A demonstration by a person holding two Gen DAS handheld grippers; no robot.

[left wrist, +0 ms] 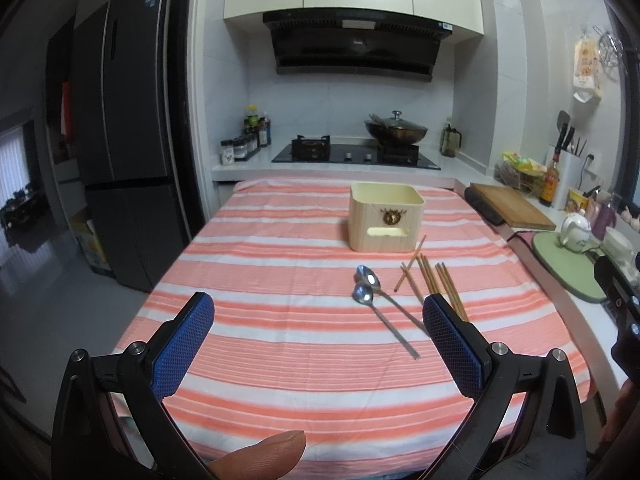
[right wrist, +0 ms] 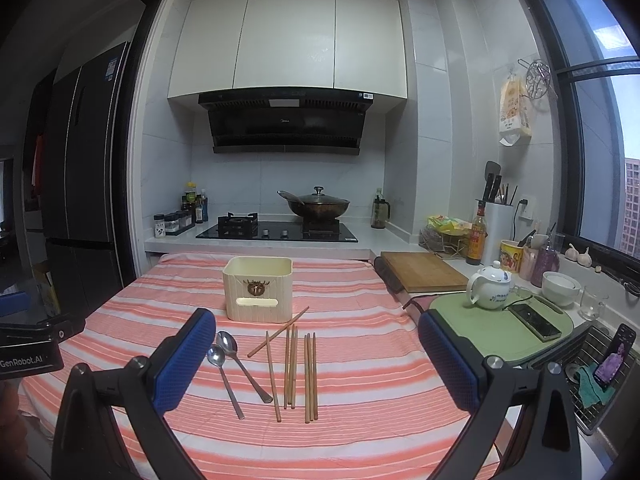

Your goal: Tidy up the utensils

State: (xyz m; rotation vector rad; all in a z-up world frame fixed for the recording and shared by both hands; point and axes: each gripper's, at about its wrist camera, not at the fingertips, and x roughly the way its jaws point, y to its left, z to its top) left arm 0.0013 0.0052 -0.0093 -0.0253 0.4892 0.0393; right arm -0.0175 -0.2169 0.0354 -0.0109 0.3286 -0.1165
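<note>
We hold the left gripper [left wrist: 318,322] and the right gripper [right wrist: 316,338] above the striped worktop [right wrist: 360,432], jaws wide, gripping nothing. Two spoons [right wrist: 226,354] and the chopsticks [right wrist: 292,364] lie just before the cream holder [right wrist: 258,294].

This is a home kitchen. Straight ahead of the tongs, a black gas hob [right wrist: 276,233] is set into a white counter, with a lidded wok [right wrist: 318,205] on its right burner and a black range hood [right wrist: 285,122] under cream wall cabinets [right wrist: 288,40] above it. Far left of the tongs stands a dark fridge [left wrist: 124,128]. To their right lie a wooden cutting board [right wrist: 424,272], a white teapot [right wrist: 490,286] and a sink rack [right wrist: 596,380] below a window [right wrist: 600,120].
</note>
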